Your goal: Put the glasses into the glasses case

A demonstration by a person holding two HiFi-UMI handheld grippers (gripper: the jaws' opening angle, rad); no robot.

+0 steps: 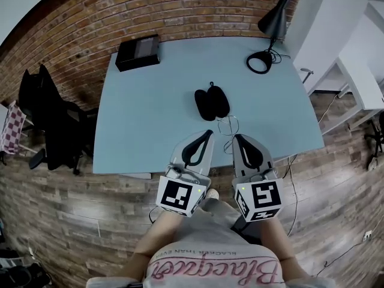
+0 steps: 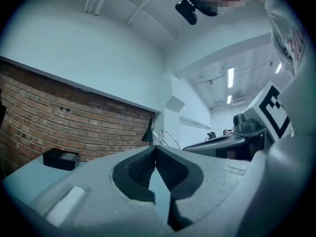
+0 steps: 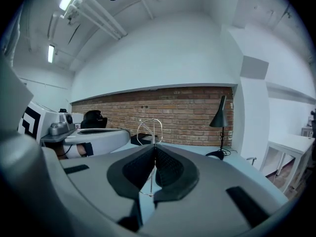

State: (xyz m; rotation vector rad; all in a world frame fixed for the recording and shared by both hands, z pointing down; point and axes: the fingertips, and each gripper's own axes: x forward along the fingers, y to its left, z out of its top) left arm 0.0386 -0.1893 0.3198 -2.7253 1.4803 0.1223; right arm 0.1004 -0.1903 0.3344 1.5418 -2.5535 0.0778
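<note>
The black glasses case [image 1: 212, 102] lies open in the middle of the light blue table [image 1: 150, 113]. Just in front of it are the thin wire-framed glasses [image 1: 228, 125], near the table's front edge. My right gripper [image 1: 236, 137] is shut on a thin wire part of the glasses; in the right gripper view the wire runs down between the closed pads [image 3: 170, 169] and a lens ring [image 3: 150, 130] stands above the tips. My left gripper [image 1: 209, 133] sits beside them to the left, shut with nothing in it [image 2: 156, 148]. The lens ring [image 2: 168, 138] shows beyond its tips.
A black box [image 1: 138, 51] sits at the table's far left corner and a black desk lamp [image 1: 271, 33] at the far right. A black office chair [image 1: 51, 122] stands left of the table, white furniture [image 1: 360, 65] to the right. A brick wall runs behind.
</note>
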